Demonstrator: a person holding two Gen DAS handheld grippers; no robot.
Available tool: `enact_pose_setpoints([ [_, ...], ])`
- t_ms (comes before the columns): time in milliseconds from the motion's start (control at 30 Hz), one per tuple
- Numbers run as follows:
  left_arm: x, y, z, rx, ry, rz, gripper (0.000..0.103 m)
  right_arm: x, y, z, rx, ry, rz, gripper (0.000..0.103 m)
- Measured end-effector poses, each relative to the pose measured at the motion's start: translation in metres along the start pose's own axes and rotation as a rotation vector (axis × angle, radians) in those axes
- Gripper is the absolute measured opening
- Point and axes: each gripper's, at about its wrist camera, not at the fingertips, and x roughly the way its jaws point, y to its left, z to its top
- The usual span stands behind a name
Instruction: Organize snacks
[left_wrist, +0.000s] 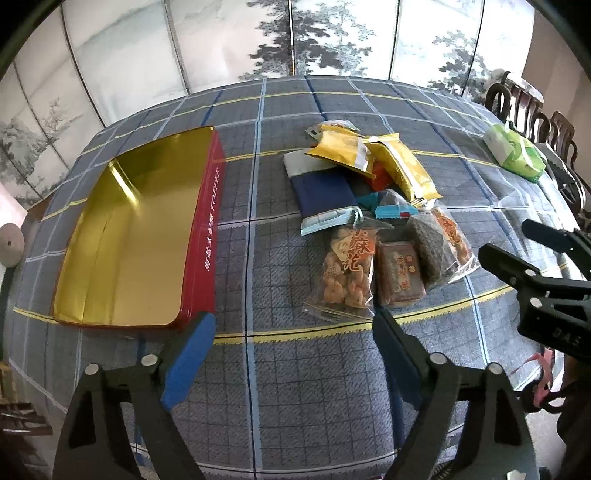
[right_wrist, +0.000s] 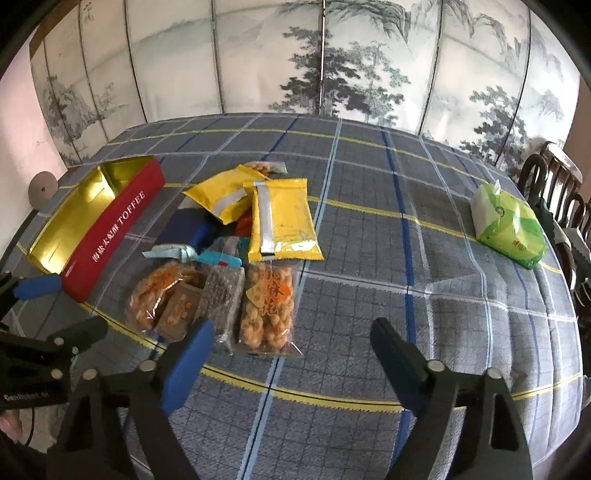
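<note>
Two claws spread wide and holding nothing, above a heap of snack packets beside a red toffee tin.

On the plaid tablecloth (left_wrist: 280, 387), my left gripper (left_wrist: 291, 332) and right gripper (right_wrist: 291, 343) both hang with jaws apart. The toffee tin (left_wrist: 205, 236) lies to the left with its gold inside bare, nothing in it. Yellow packets (right_wrist: 284, 221), a blue packet (left_wrist: 321, 192) and clear bags of fried twists (right_wrist: 267, 306) pile just right of it. A green tissue pack (right_wrist: 509, 229) sits well apart, far right.
</note>
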Motion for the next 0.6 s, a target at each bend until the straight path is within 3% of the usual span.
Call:
enact_pose_setpoints([
  [133, 0.001, -0.001, 0.0, 0.004, 0.004, -0.009, 0.077, 0.007, -0.005, -0.002, 0.02, 0.023, 0.01, 0.067],
  [233, 0.003, -0.003, 0.001, 0.005, 0.006, -0.022, 0.072, 0.015, -0.008, -0.003, 0.032, 0.044, 0.016, 0.062],
  [600, 0.006, -0.006, 0.005, 0.013, 0.004, -0.058, 0.07, 0.042, 0.001, 0.001, 0.039, 0.095, 0.064, 0.061],
])
